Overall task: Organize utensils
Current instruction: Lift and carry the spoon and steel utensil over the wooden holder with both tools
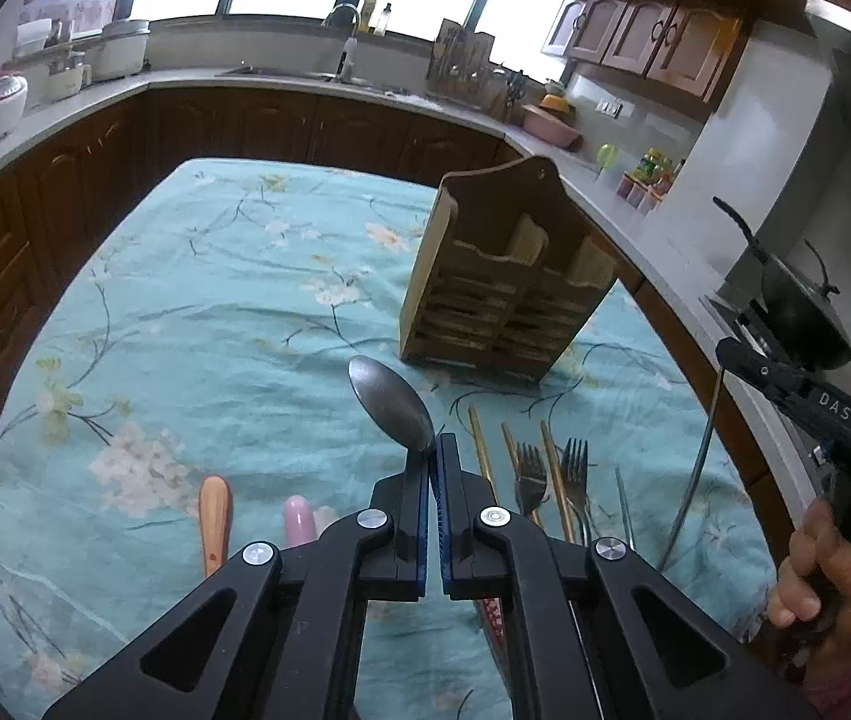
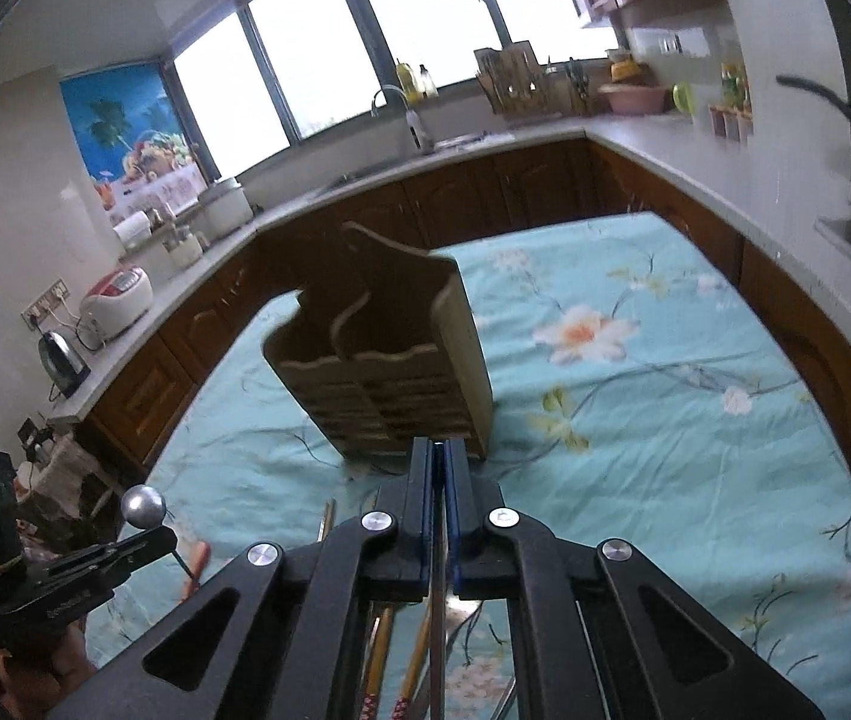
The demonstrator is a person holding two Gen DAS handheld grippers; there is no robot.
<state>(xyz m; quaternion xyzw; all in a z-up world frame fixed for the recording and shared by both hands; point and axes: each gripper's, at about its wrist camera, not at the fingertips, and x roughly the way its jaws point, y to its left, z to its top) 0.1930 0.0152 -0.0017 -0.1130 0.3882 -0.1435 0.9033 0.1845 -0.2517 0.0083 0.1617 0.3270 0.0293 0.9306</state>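
Observation:
A wooden utensil holder [image 1: 503,276] with two front compartments stands on the floral teal tablecloth [image 1: 215,312]. My left gripper [image 1: 434,450] is shut on a metal spoon [image 1: 389,402], bowl pointing up and forward, above the table. My right gripper [image 2: 439,450] is shut on a thin metal utensil [image 1: 695,468] that hangs down from it; it is held just in front of the holder [image 2: 389,372]. The left gripper [image 2: 143,546] with the spoon [image 2: 146,507] also shows at the lower left of the right wrist view.
Two forks [image 1: 551,474], brass chopsticks [image 1: 482,456], an orange-handled utensil [image 1: 215,516] and a pink handle [image 1: 299,519] lie on the cloth near me. Kitchen counters [image 1: 65,114] wrap around the table; a black wok [image 1: 797,306] sits on the stove at right.

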